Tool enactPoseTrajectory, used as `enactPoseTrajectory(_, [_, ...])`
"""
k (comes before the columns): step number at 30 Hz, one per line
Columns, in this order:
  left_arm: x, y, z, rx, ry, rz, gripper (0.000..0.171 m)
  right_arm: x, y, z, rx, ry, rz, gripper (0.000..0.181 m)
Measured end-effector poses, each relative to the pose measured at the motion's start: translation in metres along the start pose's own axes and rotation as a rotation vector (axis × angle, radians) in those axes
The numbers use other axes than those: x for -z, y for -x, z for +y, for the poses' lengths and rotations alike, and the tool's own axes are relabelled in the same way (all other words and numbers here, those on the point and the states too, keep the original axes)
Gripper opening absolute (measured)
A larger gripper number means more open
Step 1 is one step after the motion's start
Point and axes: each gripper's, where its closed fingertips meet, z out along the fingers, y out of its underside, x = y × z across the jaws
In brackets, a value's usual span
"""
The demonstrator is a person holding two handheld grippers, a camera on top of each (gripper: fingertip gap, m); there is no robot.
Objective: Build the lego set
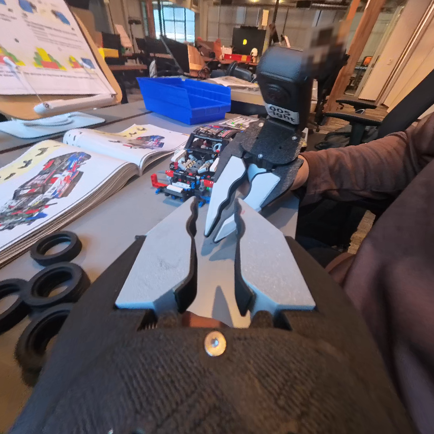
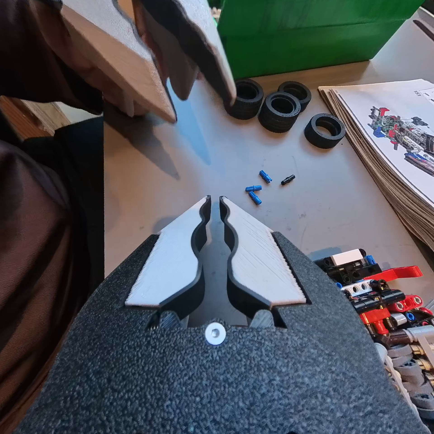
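Note:
A partly built Lego car [image 1: 195, 164] stands on the grey table [image 2: 152, 187]; it also shows in the right wrist view [image 2: 387, 305] at the lower right. Three blue pins [image 2: 254, 187] and a black pin [image 2: 287, 179] lie loose on the table, just right of and beyond my right gripper [image 2: 215, 198]. That gripper is empty, its jaws only a narrow slit apart, tips low over the table. My left gripper [image 1: 216, 204] is open and empty, facing the right gripper [image 1: 211, 237] tip to tip. In the right wrist view the left gripper [image 2: 202, 110] hangs above the table, blurred.
Several black tyres [image 2: 279, 110] lie beyond the pins and at the left in the left wrist view [image 1: 56, 244]. An open instruction book [image 1: 58, 176] lies beside them. A green box [image 2: 305, 35], a blue bin [image 1: 185, 98] and a stand with a printed sheet [image 1: 47, 47] are farther back. The table edge [image 2: 104, 211] runs close on the left. The tips of one gripper are about 7 cm away from the tips of the other. About 8 cm separates my right fingertips from the black pin [image 2: 287, 179].

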Motion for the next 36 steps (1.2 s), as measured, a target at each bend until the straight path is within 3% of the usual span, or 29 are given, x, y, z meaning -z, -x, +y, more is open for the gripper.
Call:
enactPoseTrajectory(7, [0.048,0.036,-0.036,-0.037,-0.060,-0.160,0.033,0.000,0.000,0.000,-0.013,-0.003,-0.011,0.006])
enactPoseTrajectory(12, [0.088,0.075,-0.054,-0.116,-0.026,-0.361,0.037,0.000,0.000,0.000,-0.008,-0.003,-0.008,0.007])
enactPoseTrajectory(15, [0.133,0.110,-0.065,-0.161,0.049,-0.534,0.037,0.000,-0.001,0.000,-0.011,-0.004,-0.003,0.006])
enactPoseTrajectory(18, [0.177,0.143,-0.071,-0.056,0.099,-0.629,0.036,0.000,-0.004,0.000,-0.029,0.002,0.001,0.006])
enactPoseTrajectory(22, [0.192,0.165,-0.054,0.051,0.205,-0.580,0.032,-0.002,-0.009,0.000,-0.063,0.006,0.006,0.006])
enactPoseTrajectory(25, [0.210,0.193,-0.041,0.032,0.319,-0.706,0.034,-0.002,-0.013,0.000,-0.074,0.003,0.031,0.006])
enactPoseTrajectory(28, [0.232,0.209,-0.034,0.091,0.328,-0.793,0.030,-0.002,-0.015,0.001,-0.066,0.007,0.056,0.006])
enactPoseTrajectory(31, [0.247,0.223,-0.020,0.181,0.326,-0.878,0.000,-0.003,-0.016,0.002,-0.069,0.016,0.056,0.006])
enactPoseTrajectory(36, [0.256,0.240,-0.006,0.236,0.337,-0.985,0.000,-0.002,-0.018,0.000,-0.103,0.000,0.040,0.006])
